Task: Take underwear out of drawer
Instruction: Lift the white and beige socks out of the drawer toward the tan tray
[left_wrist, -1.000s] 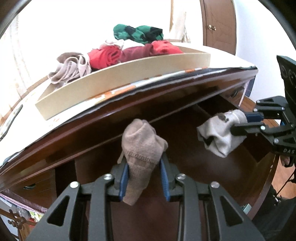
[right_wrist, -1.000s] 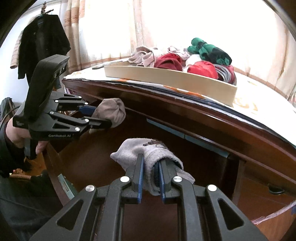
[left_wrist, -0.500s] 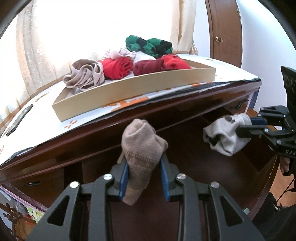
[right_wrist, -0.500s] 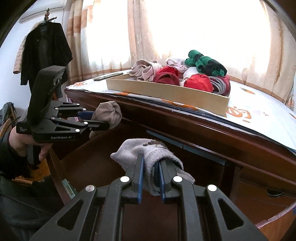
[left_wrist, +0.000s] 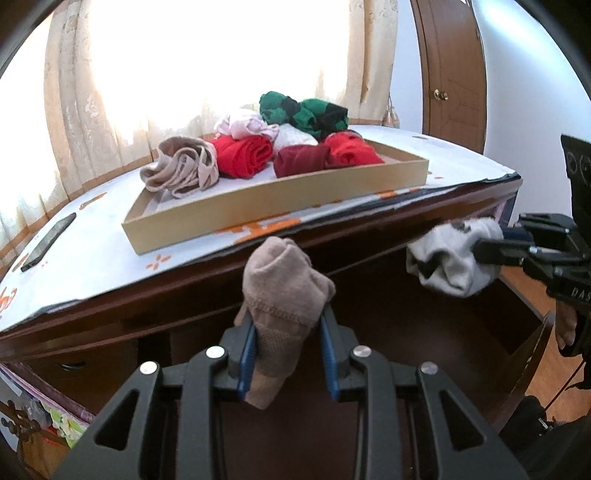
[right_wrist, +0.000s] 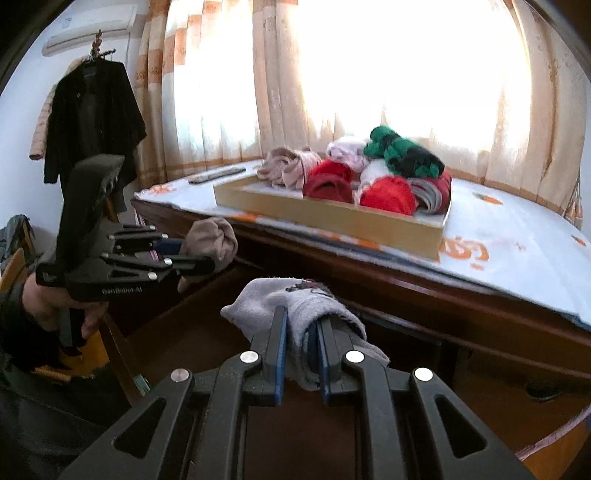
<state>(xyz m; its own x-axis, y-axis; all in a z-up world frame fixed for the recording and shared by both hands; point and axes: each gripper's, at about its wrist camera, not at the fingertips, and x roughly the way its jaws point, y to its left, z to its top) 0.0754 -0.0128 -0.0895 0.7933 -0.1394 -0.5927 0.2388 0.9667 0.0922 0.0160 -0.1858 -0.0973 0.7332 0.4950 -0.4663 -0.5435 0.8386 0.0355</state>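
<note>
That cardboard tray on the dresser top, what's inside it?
The cardboard tray holds rolled garments: a beige bundle, red rolls, a green-and-black one on top. Whatever lies beneath the pile is covered.

The right claw (right_wrist: 301, 363) is squeezed tight on a grey rolled bundle (right_wrist: 295, 314), held above the open drawer (right_wrist: 192, 332). To the left of the grey bundle, the left claw (right_wrist: 192, 254) grips a tan rolled bundle (right_wrist: 216, 240), and a hand (right_wrist: 48, 306) holds that tool. Behind the grey bundle sits the worktop (right_wrist: 517, 251) with a shallow box (right_wrist: 332, 218) on it. Red, green, pink and tan rolls fill the box. A phone (right_wrist: 218, 174) lies left of the box. A black coat (right_wrist: 92, 118) hangs far to the left.
</note>
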